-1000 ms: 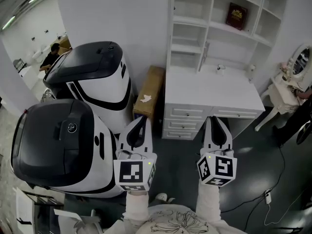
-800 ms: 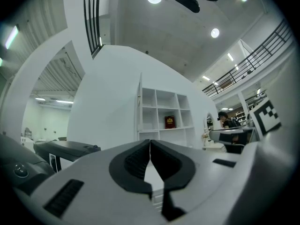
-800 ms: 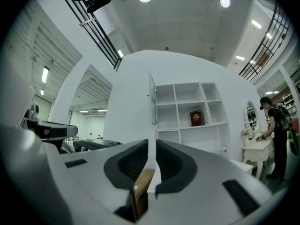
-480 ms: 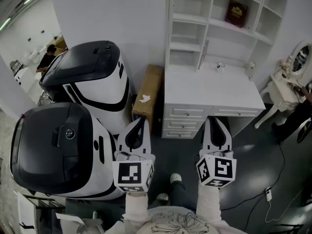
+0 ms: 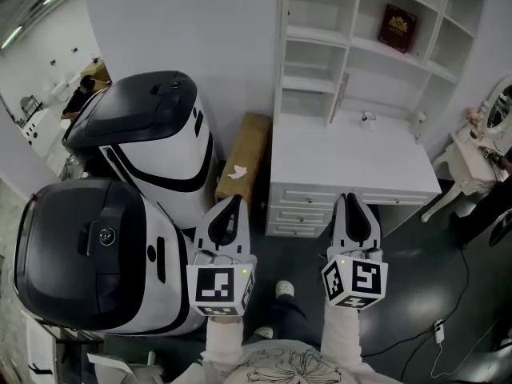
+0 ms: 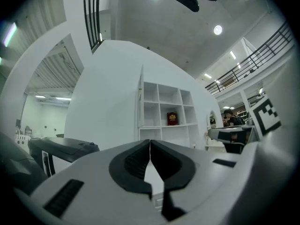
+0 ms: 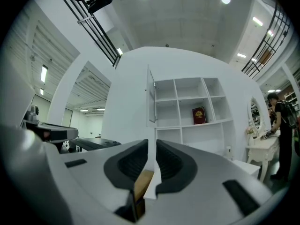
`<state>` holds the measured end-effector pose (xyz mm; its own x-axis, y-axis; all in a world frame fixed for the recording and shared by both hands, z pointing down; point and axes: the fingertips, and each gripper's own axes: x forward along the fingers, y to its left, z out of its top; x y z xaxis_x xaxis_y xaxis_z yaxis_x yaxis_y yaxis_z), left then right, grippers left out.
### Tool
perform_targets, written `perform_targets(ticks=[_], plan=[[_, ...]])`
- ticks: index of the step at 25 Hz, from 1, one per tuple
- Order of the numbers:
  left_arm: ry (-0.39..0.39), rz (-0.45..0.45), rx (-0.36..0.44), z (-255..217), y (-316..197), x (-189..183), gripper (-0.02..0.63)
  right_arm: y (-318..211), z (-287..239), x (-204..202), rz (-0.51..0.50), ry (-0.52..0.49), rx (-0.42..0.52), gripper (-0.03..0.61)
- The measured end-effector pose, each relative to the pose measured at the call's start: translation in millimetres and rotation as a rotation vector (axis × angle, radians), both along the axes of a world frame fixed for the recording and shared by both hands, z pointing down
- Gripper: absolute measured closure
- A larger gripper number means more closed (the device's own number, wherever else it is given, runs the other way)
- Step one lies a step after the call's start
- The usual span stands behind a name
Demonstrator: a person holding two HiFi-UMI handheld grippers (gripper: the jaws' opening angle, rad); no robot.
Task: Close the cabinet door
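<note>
We hold the left gripper (image 5: 232, 201) with its jaws closed tip to tip and nothing between them. The right gripper (image 5: 350, 199) is likewise drawn together and empty. Both hang just short of the front edge of the white drawer desk (image 5: 352, 158), clear of it. At the desk's rear edge, the white cabinet door (image 5: 338, 98) of the white open shelf unit (image 5: 282, 54) stands open, swung out edge-on towards us. A dark red book (image 5: 398, 19) stands in an upper compartment.

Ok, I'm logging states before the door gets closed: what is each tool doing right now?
Left tool: closed, holding nothing.
Right tool: closed, holding nothing.
</note>
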<state>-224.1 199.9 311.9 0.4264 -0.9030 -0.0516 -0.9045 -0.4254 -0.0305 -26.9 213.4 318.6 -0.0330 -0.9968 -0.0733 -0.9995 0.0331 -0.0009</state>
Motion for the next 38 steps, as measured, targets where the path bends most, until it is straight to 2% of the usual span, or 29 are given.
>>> perform_targets(ticks=[14, 20, 28, 38], plan=[[-0.018, -0.077, 0.032, -18, -106, 31, 0.609, -121, -20, 43, -0.048, -0.002, 0.032, 0.535], [-0.012, -0.127, 0.042, -23, -150, 40, 0.609, -173, -30, 58, -0.090, -0.001, 0.051, 0.504], [-0.024, -0.175, 0.043, -19, -196, 52, 0.609, -230, -28, 60, -0.163, 0.005, 0.057, 0.482], [-0.050, -0.195, 0.046, -17, -235, 58, 0.609, -275, -30, 51, -0.225, 0.044, 0.070, 0.457]])
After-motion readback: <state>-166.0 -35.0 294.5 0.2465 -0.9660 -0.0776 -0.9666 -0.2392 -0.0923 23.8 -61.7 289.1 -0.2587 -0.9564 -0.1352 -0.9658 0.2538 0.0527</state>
